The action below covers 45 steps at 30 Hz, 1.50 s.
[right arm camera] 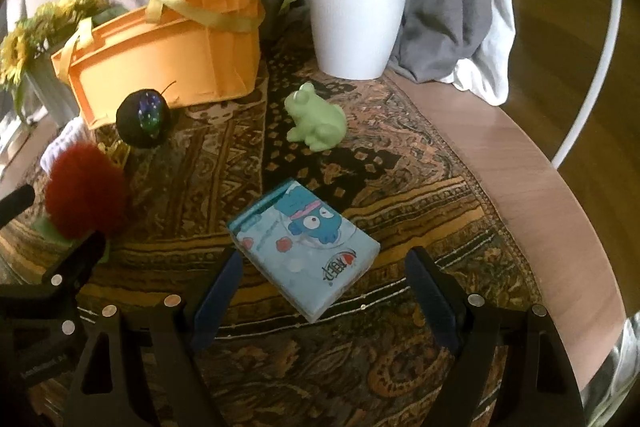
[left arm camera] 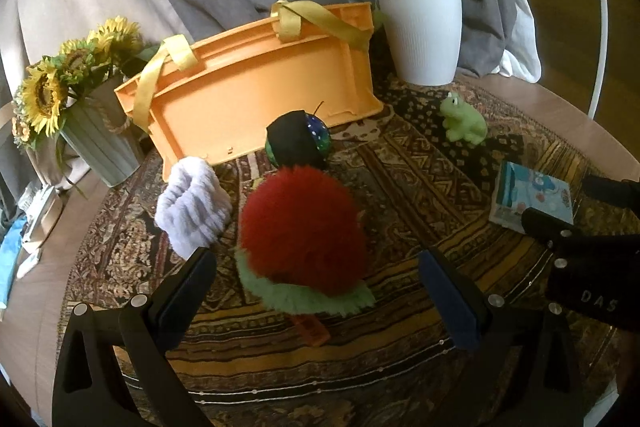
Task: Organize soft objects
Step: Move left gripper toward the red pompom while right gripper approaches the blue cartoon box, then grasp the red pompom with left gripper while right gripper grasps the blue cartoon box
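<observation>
Soft objects sit loose on patterned rug [right arm camera: 400, 155]: white cloth [left arm camera: 194, 205], red pompom [left arm camera: 300, 227] before spread-wide left gripper [left arm camera: 320, 291], dark ball [left arm camera: 298, 141], frog [right arm camera: 316, 119], tissue pack [right arm camera: 304, 251] before equally gaping right gripper [right arm camera: 324, 291]; fluffy pompom may slip, ball blocks orange bin [left arm camera: 256, 87].

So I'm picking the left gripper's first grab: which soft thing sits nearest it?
The red fluffy pompom, between the open left gripper fingers; the white cloth, dark ball and green frog lie farther.
</observation>
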Each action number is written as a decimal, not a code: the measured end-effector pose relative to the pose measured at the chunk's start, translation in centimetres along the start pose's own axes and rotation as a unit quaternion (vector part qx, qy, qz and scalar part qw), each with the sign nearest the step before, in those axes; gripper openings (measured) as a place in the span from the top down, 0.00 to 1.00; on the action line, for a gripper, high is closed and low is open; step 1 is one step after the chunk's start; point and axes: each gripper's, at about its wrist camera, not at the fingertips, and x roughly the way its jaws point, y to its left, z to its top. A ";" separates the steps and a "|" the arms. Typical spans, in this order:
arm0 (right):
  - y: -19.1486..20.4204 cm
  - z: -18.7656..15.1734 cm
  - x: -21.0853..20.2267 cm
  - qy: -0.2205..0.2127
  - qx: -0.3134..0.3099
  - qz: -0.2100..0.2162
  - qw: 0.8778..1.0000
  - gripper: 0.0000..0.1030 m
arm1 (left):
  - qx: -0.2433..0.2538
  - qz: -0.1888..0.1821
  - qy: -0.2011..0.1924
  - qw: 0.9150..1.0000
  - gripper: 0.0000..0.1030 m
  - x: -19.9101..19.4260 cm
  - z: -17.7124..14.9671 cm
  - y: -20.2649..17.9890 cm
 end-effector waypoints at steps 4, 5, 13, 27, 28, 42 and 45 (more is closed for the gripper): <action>0.1 0.3 0.4 0.000 -0.018 0.002 1.000 0.13 | -0.003 0.000 0.003 1.000 0.00 0.5 0.0 -0.3; 0.2 0.4 0.5 -0.001 -0.022 0.003 1.000 0.12 | -0.004 -0.002 0.004 1.000 0.00 0.6 0.0 -0.3; 0.3 0.8 1.9 0.011 -0.023 0.018 0.999 0.12 | -0.009 0.008 0.014 1.000 0.00 1.8 0.5 -0.1; 0.3 0.5 3.0 0.024 -0.021 0.043 0.999 0.21 | -0.016 0.004 0.049 0.999 0.35 4.0 1.2 -0.4; 0.3 0.5 2.9 0.022 -0.024 0.041 0.999 0.21 | -0.016 0.003 0.051 0.999 0.38 4.1 1.2 -0.3; 0.5 0.7 1.3 -0.003 -0.029 0.032 0.999 0.31 | -0.009 0.004 0.032 0.999 0.63 3.0 1.0 -0.1; 0.6 0.9 0.7 -0.010 -0.031 0.035 0.999 0.32 | -0.015 -0.001 0.029 0.999 0.63 2.6 1.1 0.1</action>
